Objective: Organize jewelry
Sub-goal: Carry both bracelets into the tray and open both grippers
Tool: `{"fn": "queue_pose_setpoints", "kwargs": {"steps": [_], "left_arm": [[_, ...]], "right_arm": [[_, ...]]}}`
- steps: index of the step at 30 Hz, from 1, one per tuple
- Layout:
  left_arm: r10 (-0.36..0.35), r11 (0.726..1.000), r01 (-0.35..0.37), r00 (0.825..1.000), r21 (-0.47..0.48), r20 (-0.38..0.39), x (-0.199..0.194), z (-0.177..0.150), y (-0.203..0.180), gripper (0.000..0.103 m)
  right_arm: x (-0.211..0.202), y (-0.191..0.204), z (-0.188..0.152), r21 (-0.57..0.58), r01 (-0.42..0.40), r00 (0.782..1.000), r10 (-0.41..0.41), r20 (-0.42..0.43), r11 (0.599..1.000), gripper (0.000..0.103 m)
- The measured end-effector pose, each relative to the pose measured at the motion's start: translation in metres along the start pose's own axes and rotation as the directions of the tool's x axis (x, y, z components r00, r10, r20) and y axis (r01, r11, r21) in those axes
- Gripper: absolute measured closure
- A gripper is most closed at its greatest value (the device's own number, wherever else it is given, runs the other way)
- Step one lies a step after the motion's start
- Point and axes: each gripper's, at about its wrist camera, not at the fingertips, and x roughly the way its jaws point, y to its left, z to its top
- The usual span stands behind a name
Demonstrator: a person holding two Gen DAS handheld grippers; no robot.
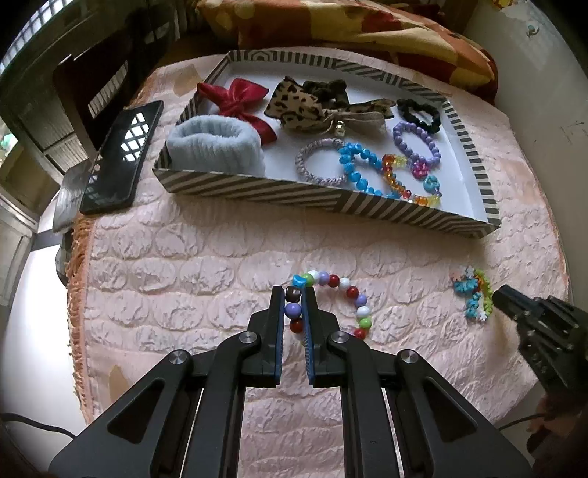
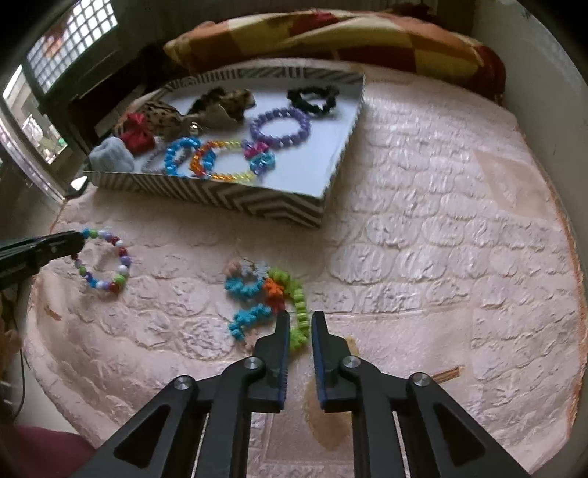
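A multicolour round-bead bracelet [image 1: 345,290] lies on the pink quilted cloth. My left gripper [image 1: 294,294] is shut on its left side, with beads between the fingers; it also shows in the right wrist view [image 2: 106,261]. A flower-bead bracelet in blue, orange and green [image 2: 264,294] lies to the right [image 1: 474,298]. My right gripper [image 2: 299,320] has its fingers on either side of the green stretch, narrowly apart, not clearly pinching it. The striped tray [image 1: 257,187] holds several bracelets, scrunchies and bows.
A black phone [image 1: 121,154] lies left of the tray near the cloth's fringed edge. A patterned cushion [image 1: 367,29] lies behind the tray. A white wall [image 2: 544,92] is at the right. Bare quilted cloth [image 2: 441,239] stretches right of the tray.
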Motion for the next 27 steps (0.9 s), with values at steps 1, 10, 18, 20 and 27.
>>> {"fn": "queue_pose_setpoints", "kwargs": {"steps": [1,10,18,20,27], "left_arm": [[0.001,1.000,-0.001,1.000,0.000,-0.002,0.000,0.000,0.000,0.095],[0.002,1.000,-0.002,1.000,-0.003,-0.019,0.005,-0.001,0.000,0.095],[-0.011,1.000,0.011,1.000,0.000,0.003,-0.005,0.002,-0.002,0.095],[-0.016,1.000,0.016,1.000,0.000,0.010,-0.009,0.004,-0.003,0.095],[-0.026,0.999,0.025,0.999,0.021,0.032,-0.022,0.009,-0.009,0.095]], "right_arm": [[0.003,0.000,0.001,-0.002,-0.003,1.000,0.003,-0.003,1.000,0.091],[0.010,0.005,0.007,-0.036,-0.002,1.000,0.002,0.023,0.999,0.094],[-0.032,-0.002,0.011,-0.021,-0.010,0.995,0.012,0.099,1.000,0.094],[-0.044,-0.001,0.014,-0.028,-0.011,0.992,0.015,0.123,1.000,0.094],[-0.075,0.001,0.025,-0.031,-0.015,0.982,0.021,0.188,0.999,0.094]]}}
